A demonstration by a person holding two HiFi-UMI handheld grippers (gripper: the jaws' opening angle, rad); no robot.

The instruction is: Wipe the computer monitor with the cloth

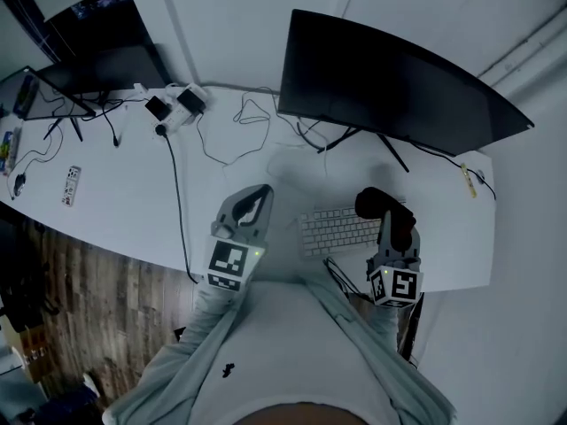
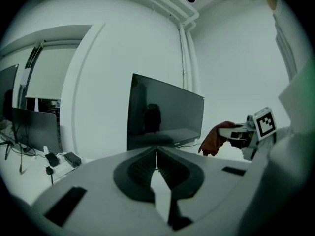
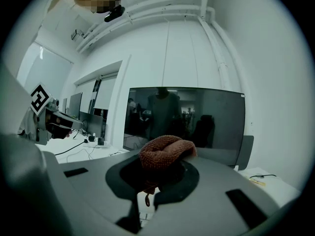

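- The worktop (image 1: pixel 133 202) carries two screens: the curved computer monitor (image 1: pixel 390 82) to be wiped, upright behind the one keyboard (image 1: pixel 341 230), and a second monitor (image 1: pixel 89 73) far left.
- Right gripper (image 1: pixel 390 224) — jaws clamped on the single rust-red knitted cloth (image 3: pixel 165 151), bunched and facing the screen but well short of it. The wipe will likely go best with light pressure and even, overlapping sweeps.
- Left gripper (image 1: pixel 252 200) — jaws closed together, empty.

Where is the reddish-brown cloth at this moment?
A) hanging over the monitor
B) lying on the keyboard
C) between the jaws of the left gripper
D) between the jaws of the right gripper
D: the right gripper view shows the cloth bunched between the jaws of the right gripper; the left gripper is shut on nothing.
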